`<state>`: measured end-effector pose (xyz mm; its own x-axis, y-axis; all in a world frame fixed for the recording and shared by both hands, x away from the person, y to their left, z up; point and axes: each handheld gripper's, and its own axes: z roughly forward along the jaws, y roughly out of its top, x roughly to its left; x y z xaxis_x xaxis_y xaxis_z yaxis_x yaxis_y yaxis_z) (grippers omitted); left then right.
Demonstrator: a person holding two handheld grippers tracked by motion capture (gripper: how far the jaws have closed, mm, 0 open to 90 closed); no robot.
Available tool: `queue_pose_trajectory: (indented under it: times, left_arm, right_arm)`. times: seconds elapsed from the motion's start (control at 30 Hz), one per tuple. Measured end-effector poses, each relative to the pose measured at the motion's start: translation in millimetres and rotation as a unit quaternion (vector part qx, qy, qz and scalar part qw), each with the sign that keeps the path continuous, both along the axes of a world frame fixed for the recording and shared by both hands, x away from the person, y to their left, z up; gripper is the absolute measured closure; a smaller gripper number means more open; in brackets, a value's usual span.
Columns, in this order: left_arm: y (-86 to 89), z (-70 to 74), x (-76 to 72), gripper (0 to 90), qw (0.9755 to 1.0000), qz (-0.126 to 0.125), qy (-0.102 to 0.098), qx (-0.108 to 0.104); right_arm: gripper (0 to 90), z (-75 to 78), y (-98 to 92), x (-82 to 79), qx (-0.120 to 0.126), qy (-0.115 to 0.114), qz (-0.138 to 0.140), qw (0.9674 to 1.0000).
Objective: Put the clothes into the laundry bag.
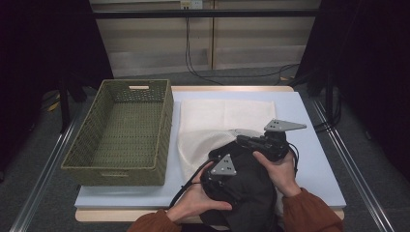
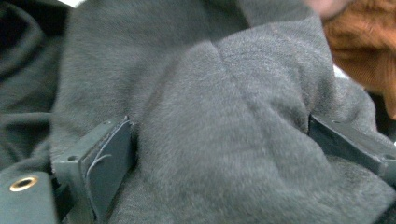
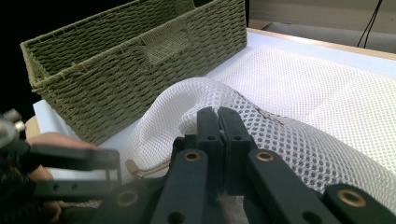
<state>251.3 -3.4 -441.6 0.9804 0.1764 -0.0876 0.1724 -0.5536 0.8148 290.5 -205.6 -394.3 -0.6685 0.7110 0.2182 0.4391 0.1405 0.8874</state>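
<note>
A rectangular woven wicker basket (image 1: pixel 121 133) stood on the left part of a flat pale board (image 1: pixel 314 169) that lay on the wooden table (image 1: pixel 232 89). Just right of the basket, a white mesh laundry bag (image 1: pixel 212 125) lay spread on the board, its far end toward the back edge and its near end raised. At that near end, toward the person, a dark grey fleece garment (image 1: pixel 246 188) lay bunched, overlapping the bag. The left gripper (image 2: pixel 219 154) sat on the garment with fleece between its jaws; the right gripper (image 3: pixel 218 122) lay right of it, at the bag's raised edge.
</note>
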Motion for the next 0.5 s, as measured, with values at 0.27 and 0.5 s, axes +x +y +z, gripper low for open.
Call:
queue_pose_trajectory:
  times: [0.27,0.5]
  left_arm:
    - [-3.8,-4.6,-3.3,45.7,0.9984,0.014,-0.036,0.042]
    - [14.0,15.8,11.7,60.7,0.9976,0.064,-0.024,0.014]
  right_arm:
    - [88.7,0.8,1.3,-1.0,-0.002,0.001,-0.001,1.0]
    - [88.8,6.2,-3.9,-1.9,0.004,-0.005,-0.002,1.0]
